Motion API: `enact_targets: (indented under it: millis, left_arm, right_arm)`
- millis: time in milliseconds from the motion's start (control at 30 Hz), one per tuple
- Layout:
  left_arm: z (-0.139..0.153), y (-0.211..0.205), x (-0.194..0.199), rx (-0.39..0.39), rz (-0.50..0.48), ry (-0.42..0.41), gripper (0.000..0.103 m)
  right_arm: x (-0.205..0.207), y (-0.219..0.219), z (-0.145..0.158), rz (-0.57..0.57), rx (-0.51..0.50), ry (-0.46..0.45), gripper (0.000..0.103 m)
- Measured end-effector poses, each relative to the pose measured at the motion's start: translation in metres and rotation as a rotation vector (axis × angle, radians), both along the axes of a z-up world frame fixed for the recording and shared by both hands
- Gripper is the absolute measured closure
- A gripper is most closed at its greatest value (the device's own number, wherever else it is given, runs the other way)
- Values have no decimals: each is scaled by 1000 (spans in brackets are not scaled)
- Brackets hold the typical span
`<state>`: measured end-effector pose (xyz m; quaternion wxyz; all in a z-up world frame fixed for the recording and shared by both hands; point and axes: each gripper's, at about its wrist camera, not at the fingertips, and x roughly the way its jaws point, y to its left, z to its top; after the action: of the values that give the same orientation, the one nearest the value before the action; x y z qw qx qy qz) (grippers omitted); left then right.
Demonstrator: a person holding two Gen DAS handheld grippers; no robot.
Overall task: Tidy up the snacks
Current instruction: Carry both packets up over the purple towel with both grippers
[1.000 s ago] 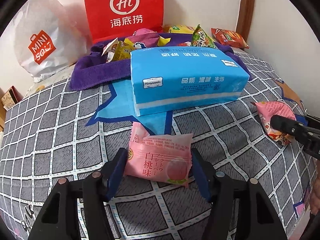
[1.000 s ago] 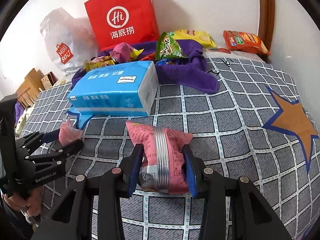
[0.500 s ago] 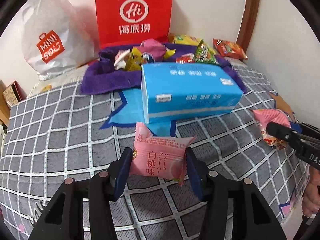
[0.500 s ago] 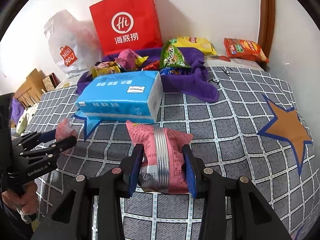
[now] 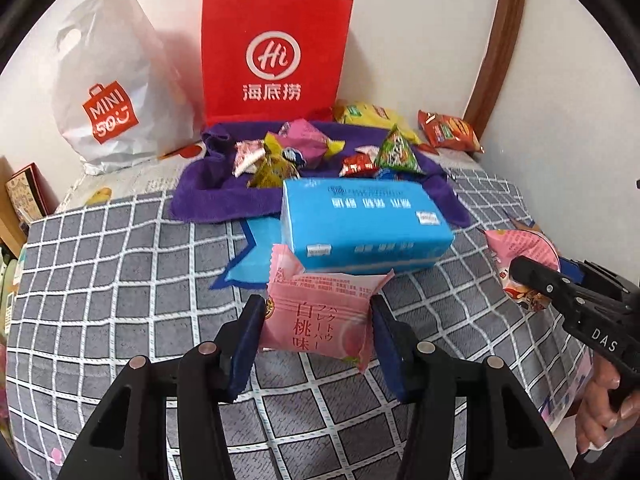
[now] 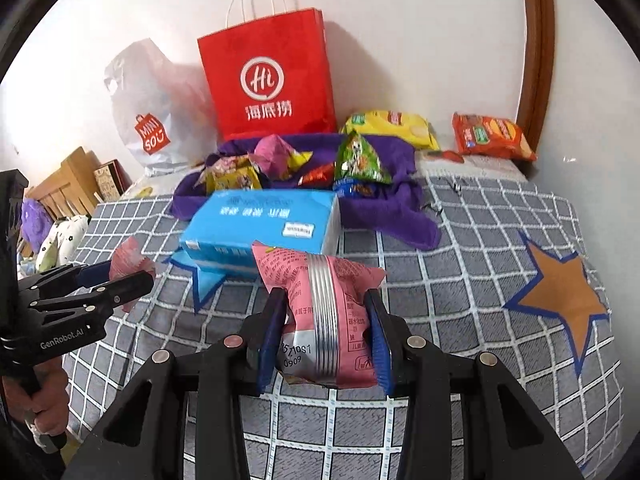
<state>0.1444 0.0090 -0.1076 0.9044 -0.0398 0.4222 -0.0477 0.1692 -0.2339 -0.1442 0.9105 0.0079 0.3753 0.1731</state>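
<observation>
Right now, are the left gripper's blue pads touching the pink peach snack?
Touching: the left wrist view shows both pads pressed against the pink snack packet.

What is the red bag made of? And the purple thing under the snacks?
The red bag looks like stiff matte paper: flat sides, sharp creases, white twisted cord handles. The purple thing looks like soft towel cloth: fuzzy, floppy, bunched in folds.

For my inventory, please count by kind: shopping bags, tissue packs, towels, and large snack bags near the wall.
Shopping bags: 2 (red paper bag, white plastic bag)
Tissue packs: 1 (blue tissue pack)
Towels: 1 (purple towel)
Large snack bags: 2 (yellow snack bag, orange snack bag)
Total: 6
</observation>
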Motion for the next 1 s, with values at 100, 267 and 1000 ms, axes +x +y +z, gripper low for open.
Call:
enact_targets:
  millis: [100, 267, 1000]
  left_arm:
    - [9, 5, 1, -33, 4, -3, 53]
    - [20, 7, 3, -35, 9, -15, 53]
    - [60, 23, 42, -141, -15, -31, 53]
  right_arm:
    - [0, 2, 9, -2, -1, -20, 63]
    - [3, 4, 22, -6, 5, -45, 63]
    - [40, 23, 58, -3, 11, -88, 63]
